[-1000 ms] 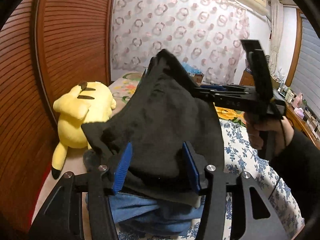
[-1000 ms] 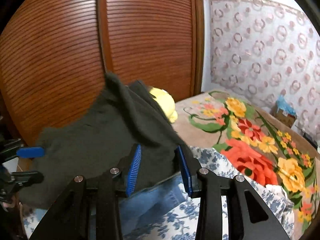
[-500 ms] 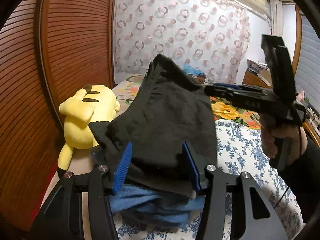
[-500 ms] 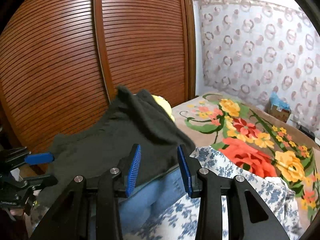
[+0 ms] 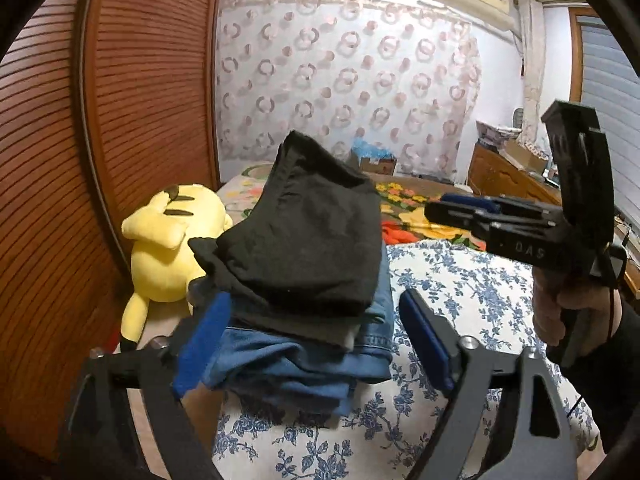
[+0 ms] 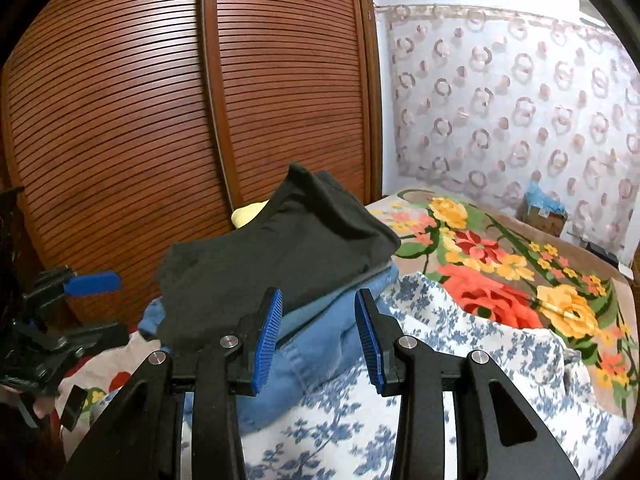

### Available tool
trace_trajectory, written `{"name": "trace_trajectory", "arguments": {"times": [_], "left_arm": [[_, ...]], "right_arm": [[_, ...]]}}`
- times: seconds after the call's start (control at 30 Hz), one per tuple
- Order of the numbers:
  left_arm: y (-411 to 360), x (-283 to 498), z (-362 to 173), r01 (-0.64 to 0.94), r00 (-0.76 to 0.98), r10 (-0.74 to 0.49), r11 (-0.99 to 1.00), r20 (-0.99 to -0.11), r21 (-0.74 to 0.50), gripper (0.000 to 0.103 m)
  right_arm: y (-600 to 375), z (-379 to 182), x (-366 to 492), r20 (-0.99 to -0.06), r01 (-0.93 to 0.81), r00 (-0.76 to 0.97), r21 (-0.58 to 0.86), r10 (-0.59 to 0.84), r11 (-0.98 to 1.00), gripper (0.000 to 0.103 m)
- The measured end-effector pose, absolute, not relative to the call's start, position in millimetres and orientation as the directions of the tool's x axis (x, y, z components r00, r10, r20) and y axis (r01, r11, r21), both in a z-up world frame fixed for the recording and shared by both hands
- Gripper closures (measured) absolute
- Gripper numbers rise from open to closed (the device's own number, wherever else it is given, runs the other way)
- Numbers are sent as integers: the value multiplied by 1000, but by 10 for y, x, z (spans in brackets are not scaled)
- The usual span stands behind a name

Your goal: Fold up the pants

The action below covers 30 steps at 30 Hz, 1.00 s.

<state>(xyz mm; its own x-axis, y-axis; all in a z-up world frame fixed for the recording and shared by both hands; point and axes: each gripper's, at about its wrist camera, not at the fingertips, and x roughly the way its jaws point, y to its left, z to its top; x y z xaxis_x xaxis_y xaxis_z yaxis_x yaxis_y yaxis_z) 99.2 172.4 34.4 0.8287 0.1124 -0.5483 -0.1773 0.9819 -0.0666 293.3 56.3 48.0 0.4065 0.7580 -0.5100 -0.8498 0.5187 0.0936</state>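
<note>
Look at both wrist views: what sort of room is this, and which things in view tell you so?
Most likely a bedroom in a home. A bed with a floral blanket fills the floor, a wooden slatted wardrobe stands beside it, and a yellow plush toy lies next to folded pants.

We see folded black pants [image 5: 304,240] of matt, soft knit cloth on folded blue jeans [image 5: 296,364] of coarse denim with stitched hems. The white blue-flowered bedsheet [image 5: 460,300] looks thin smooth cotton. The yellow plush toy [image 5: 168,248] is fuzzy. The reddish-brown slatted wardrobe doors [image 6: 120,120] are glossy ridged wood. Ribbed blue pads [image 6: 269,332] sit on matt black plastic.
</note>
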Motion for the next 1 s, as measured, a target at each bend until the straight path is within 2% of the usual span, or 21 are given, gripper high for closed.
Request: {"name": "trace_trajectory", "arguments": {"times": [0.13,0.17,0.2,0.4,0.57,0.77,1.0], "left_arm": [[1694,905,384,-186,832,129,981,-540,-53,16],[1688,872,397,-190,836,132,980,-532,-55,10],[1691,842,411,-192,841,133,979,-524,-60,9],[1672,758,418,-195,844,139,979,-518,-54,9],[1654,745,365,-200,835,148,979,-530,-42,9],[1599,745,319,-202,828,140,978,-542,-55,9],[1434,818,253,-159,829,102,986,-550,-57,9]], "right_arm": [[458,492,2807,-509,-844,411,100,757,526,64],[442,496,2780,-509,-843,412,100,755,528,63],[430,502,2764,-510,-842,414,100,754,529,63],[347,528,2604,-511,-834,423,104,748,542,54],[295,535,2482,-506,-827,430,111,748,551,40],[174,520,2376,-506,-806,455,116,732,581,27],[1,516,2191,-499,-778,492,114,713,617,22]]}}
